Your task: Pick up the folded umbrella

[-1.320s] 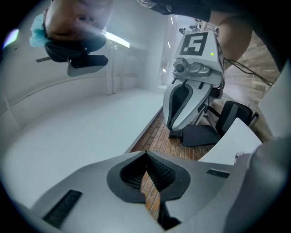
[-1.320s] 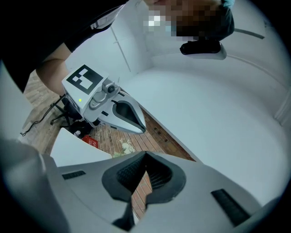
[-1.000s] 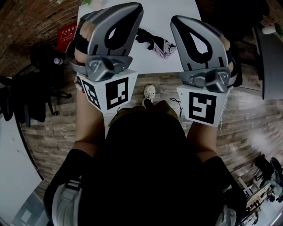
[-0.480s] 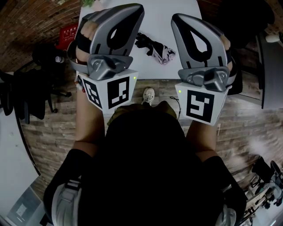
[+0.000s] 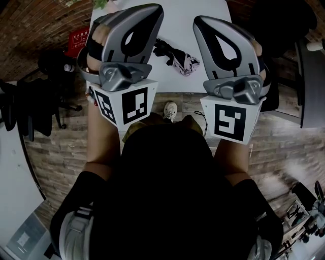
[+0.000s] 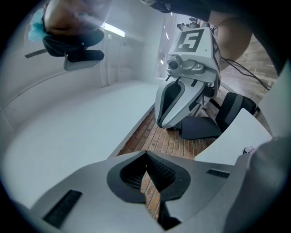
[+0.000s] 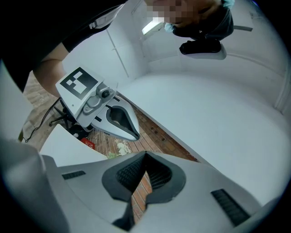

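The folded umbrella [image 5: 175, 55], black with a pale patterned end, lies on the white table [image 5: 203, 10] near its front edge. It shows only in the head view, in the gap between my two grippers. My left gripper [image 5: 156, 12] is held above the table's front left part, shut with nothing in it. My right gripper [image 5: 198, 21] is held to the right of the umbrella, also shut and empty. The two tips point roughly toward each other. In the left gripper view the jaws [image 6: 146, 154] meet over the brick floor, and the right gripper view [image 7: 145, 155] shows the same.
A red box [image 5: 77, 36] and a black office chair [image 5: 30, 101] stand on the brick floor at the left. Another dark chair [image 5: 277, 96] is at the right. A shoe [image 5: 171, 107] shows below the table edge. A second white table [image 6: 236, 136] stands nearby.
The right gripper has drifted slightly left, toward the left gripper. The umbrella sits a little lower in the head view. Both grippers stay shut.
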`<state>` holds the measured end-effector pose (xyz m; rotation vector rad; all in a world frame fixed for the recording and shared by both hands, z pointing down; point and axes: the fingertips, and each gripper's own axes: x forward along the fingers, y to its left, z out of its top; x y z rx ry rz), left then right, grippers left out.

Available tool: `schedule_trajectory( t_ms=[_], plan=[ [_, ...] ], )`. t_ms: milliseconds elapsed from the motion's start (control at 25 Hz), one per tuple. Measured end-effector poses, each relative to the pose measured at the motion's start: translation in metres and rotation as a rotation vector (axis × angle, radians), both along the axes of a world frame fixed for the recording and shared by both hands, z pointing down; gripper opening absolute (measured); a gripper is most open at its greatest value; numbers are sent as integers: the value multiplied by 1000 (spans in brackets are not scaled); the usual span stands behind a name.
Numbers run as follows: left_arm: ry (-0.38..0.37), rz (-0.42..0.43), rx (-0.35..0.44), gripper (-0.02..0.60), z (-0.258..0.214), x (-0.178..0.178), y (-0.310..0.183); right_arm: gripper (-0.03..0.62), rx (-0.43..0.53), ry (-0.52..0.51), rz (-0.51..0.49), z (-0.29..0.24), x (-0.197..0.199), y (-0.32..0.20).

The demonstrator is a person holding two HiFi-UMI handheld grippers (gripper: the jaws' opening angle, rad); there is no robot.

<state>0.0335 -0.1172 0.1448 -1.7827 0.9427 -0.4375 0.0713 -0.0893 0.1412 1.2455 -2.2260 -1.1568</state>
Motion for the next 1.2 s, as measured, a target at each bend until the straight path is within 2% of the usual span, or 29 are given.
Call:
schedule_trajectory(
  t_ms=[320,600,800,1000,1200],
  plan=[
    [8,-16,5,12,-4,2,-4,28,15,-25,7,-4,5,-7],
    [18,-32,7,12,-5,-1,1,29,-24,-67,-21,0,3,-5],
    [7,-37,7,12,-6,2,3,28,-10,-125,-7,-9,10,-2],
    [16,-17,7,12,-6,4,4,28,-2,-155,-7,-14,13,-1],
    [24,-1,4,12,-3,0,-1,28,0,-142,8,-11,7,-5]
  ],
)
